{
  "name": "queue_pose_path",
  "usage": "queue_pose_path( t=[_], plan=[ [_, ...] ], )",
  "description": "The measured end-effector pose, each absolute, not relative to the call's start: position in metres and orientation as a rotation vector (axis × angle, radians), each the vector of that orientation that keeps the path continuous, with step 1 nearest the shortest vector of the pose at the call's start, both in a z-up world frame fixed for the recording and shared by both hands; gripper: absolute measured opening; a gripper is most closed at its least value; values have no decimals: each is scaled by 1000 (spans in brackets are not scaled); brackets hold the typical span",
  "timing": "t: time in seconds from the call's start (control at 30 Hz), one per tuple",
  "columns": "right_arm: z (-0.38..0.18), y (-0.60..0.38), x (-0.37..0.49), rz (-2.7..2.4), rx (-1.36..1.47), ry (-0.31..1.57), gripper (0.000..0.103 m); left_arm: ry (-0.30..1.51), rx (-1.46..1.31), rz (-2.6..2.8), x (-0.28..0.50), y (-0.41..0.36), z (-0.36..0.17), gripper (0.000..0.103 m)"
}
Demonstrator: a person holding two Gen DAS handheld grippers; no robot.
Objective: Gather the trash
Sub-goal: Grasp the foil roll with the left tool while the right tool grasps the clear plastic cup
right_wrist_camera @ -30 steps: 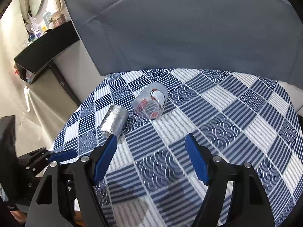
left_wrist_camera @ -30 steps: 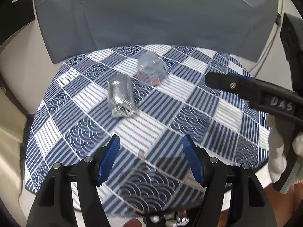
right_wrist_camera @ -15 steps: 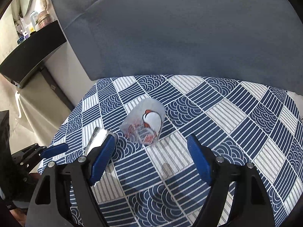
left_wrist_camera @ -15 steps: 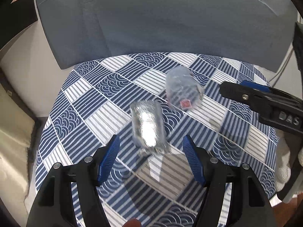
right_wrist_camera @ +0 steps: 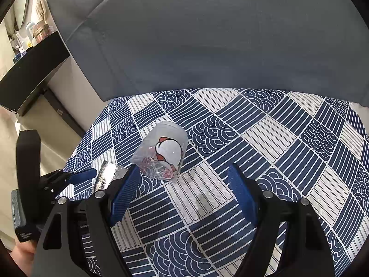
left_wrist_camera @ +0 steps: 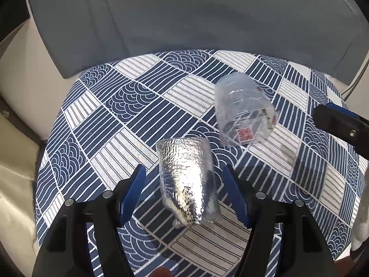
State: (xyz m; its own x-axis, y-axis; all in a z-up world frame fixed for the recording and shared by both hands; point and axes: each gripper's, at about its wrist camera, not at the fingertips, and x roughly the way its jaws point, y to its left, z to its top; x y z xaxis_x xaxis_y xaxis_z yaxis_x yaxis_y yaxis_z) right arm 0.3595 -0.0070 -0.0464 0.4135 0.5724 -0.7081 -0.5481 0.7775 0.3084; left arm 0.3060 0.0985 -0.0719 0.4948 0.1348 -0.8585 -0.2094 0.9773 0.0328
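The left gripper hangs low over the near part of the table, its blue pads spread apart on either side of a crumpled silver foil pouch. The pouch lies flat on the patterned blue-and-white tablecloth, between the pads without either one pressing on it. It sits toward the near left edge of the table, its wider end pointing toward the far side.

The right gripper is held over the cloth a little to the right of that, jaws apart and just lately widened, with only bare cloth in the gap. Its left pad stands just in front of the near end of a clear plastic bag; whether it touches the bag I cannot tell. From that side the left gripper's blue fingertip shows beside the foil pouch.

Farther in, the clear bag lies on its side just beyond and to the right of the pouch, close to it but apart. It bears a red-and-white print and has small red-printed scraps inside. In the left wrist view the right gripper's black and blue finger reaches in over the table's right edge, near the bag.

Beyond the far edge of the table stands a grey upholstered backrest. Off to the far left a dark shelf carries some bottles and jars.
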Motion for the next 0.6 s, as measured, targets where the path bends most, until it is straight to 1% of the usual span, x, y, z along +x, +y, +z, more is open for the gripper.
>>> queue_pose_path(
  t=[0.17, 0.23, 0.6],
  plan=[
    [-53, -8, 365, 700, 27, 918, 78, 1052, -88, 199, 310, 104, -81, 65],
    [-54, -7, 366, 697, 26, 920, 78, 1060, -101, 196, 311, 106, -83, 50],
    [-57, 4, 369, 706, 23, 929, 78, 1016, -131, 186, 299, 111, -64, 49]
  ],
)
